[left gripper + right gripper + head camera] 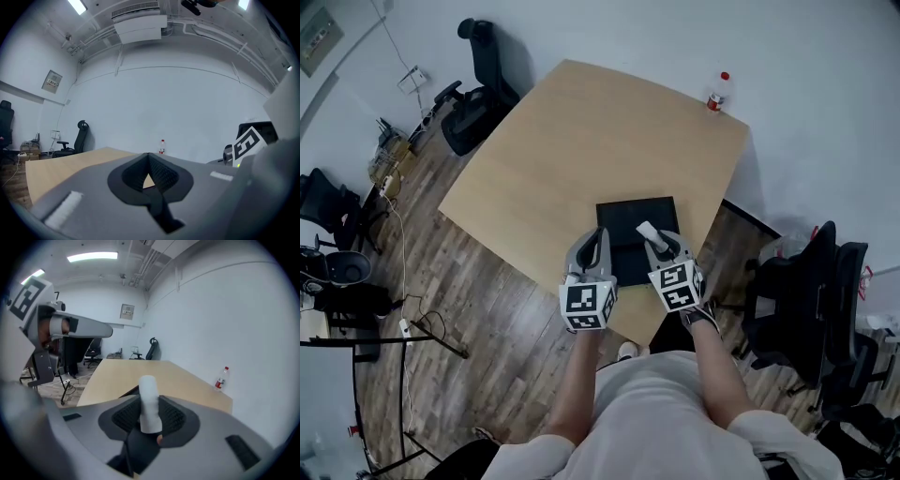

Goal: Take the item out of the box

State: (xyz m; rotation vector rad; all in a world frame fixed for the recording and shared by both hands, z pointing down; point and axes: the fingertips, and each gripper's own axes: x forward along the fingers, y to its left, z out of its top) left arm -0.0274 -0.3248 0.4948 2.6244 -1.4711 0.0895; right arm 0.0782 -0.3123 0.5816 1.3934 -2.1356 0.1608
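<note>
— One thing: where's the white cylinder [149, 401]?
— Clamped upright in the right gripper [149, 417], over the black box [623, 217] on the tabletop [581, 141].
— And the left gripper [149, 161]?
— Pinched closed, empty, by the box's left edge.

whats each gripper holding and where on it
The right gripper grips a white cylinder by its lower end; the left gripper is shut and empty.
</note>
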